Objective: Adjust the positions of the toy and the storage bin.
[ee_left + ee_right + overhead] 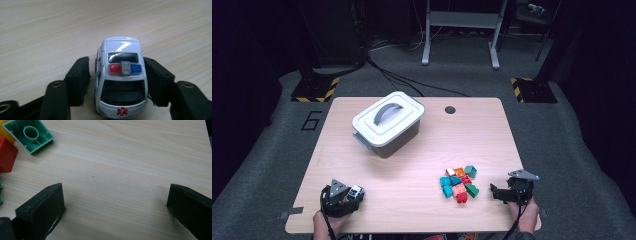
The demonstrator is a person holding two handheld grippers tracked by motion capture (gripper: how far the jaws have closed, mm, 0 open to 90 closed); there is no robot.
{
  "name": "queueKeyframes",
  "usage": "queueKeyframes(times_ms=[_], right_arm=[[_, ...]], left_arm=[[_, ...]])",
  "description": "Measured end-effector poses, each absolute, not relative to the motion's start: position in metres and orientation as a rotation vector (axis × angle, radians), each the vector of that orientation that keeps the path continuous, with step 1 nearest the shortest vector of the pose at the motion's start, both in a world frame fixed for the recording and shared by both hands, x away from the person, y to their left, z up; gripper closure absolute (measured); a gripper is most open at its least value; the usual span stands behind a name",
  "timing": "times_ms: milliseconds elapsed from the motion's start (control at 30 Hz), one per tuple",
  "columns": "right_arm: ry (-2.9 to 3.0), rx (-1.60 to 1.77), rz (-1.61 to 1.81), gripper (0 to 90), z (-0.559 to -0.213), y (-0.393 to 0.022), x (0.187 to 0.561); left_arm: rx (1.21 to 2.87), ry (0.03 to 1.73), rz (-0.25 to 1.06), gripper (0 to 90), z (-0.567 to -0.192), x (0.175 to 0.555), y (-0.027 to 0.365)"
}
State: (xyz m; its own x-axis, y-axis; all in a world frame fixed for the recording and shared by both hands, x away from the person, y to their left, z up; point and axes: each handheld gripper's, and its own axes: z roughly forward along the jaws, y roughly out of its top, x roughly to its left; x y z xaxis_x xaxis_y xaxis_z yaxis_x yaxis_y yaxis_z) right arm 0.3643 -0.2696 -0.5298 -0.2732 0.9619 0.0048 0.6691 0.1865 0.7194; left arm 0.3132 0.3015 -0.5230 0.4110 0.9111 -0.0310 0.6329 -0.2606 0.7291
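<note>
Left hand-held gripper point(120, 72) low and level on the wooden worktop point(50, 30), jaws nearly closed around glossy white toy car point(121, 82); left-pad gap remains.

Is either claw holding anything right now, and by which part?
The left claw brackets the small white toy ambulance car by its two sides; a firm hold cannot be told. The right claw is open, holding nothing.
</note>
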Motion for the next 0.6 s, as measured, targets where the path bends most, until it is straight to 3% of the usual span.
queueKeyframes(times_ms=[33, 600], right_arm=[[2.015, 1.525, 0.860, 0.6, -0.5298, -0.2696, 0.3643], [2.017, 1.523, 0.861, 1.1, -0.5298, -0.2698, 0.3642]], left_arm=[[2.001, 1.312, 0.543, 47.7, -0.5228, 0.3127, 0.2999], [1.994, 1.275, 0.544, 48.5, -0.5148, 0.3174, 0.2938]])
